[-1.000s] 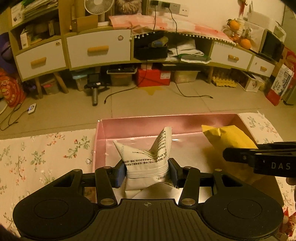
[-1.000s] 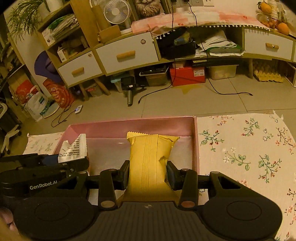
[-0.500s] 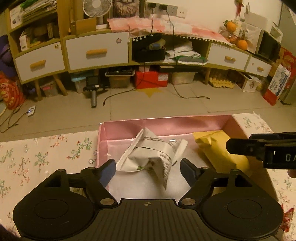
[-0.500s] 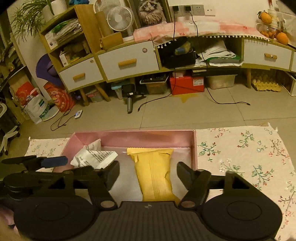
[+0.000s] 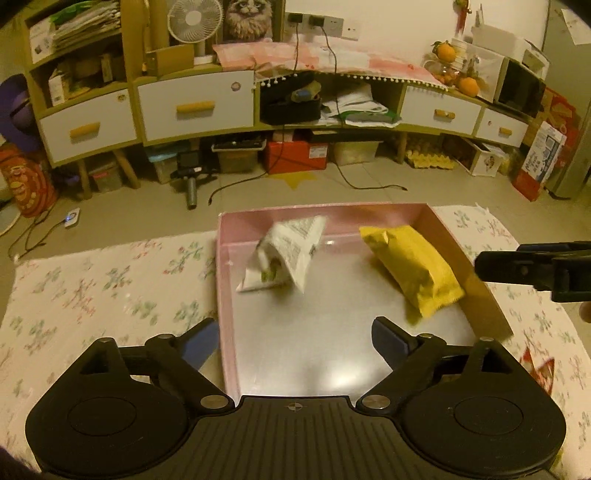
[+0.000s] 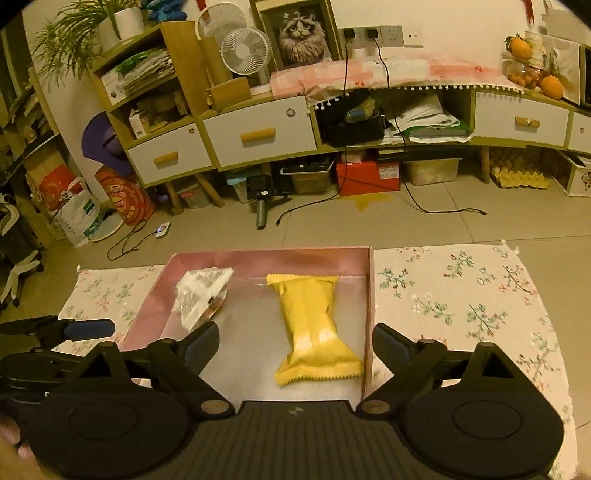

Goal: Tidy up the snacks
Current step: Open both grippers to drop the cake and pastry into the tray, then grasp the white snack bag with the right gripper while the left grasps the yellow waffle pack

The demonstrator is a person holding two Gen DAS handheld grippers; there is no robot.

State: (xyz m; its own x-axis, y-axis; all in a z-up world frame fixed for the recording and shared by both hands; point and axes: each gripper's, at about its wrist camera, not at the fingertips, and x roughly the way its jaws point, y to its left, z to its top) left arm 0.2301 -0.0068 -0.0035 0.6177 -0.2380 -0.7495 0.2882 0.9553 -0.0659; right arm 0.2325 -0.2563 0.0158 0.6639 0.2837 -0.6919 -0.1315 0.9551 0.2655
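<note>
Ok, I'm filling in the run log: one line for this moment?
left gripper: just opened, empty | right gripper: just opened, empty | white packet, yellow packet: in pink box

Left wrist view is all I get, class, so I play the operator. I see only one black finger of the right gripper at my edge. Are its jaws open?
Observer: Yes. The right gripper has its jaws spread wide. They have just been opening, and the yellow snack packet lies free between them on the floor of the pink box.
Operator: What stands on the shelf top, left of the fan? My view cuts it off.
Observer: A green potted plant in a white pot.
</note>
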